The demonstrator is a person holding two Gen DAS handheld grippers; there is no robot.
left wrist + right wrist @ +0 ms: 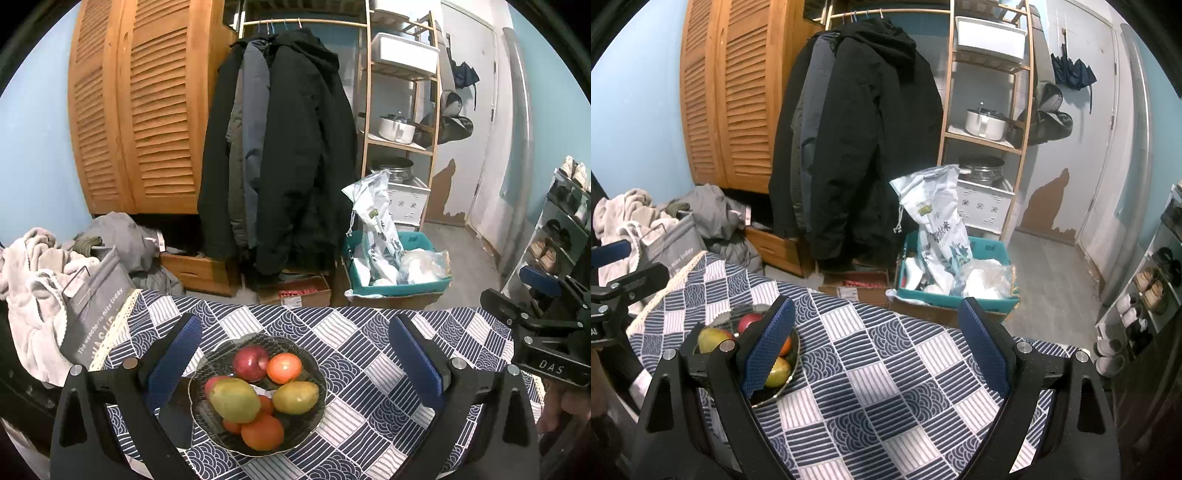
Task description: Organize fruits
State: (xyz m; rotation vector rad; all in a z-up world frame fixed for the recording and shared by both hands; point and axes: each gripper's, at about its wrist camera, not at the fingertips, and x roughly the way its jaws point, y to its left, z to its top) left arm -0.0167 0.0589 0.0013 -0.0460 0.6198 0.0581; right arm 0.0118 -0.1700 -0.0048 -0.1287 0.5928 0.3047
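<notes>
A dark glass bowl (314, 373) stands on the blue-and-white patterned tablecloth (369, 354). It holds a red apple (250, 363), two green-yellow mangoes (234, 400), (295, 397), and several oranges (283, 367). My left gripper (295, 362) is open above the bowl, its blue pads either side of it, holding nothing. My right gripper (877, 343) is open and empty over the bare cloth to the right of the bowl (796, 363), whose near part its left finger hides. The right gripper also shows at the right edge of the left wrist view (543, 321).
A grey bag (92, 310) and a pile of laundry (33, 280) lie off the table's left edge. Beyond the far edge are hanging coats (280, 155), a teal crate (399, 284) with bags, a cardboard box (295, 291), a wooden shelf (399, 110) and a shoe rack (561, 236).
</notes>
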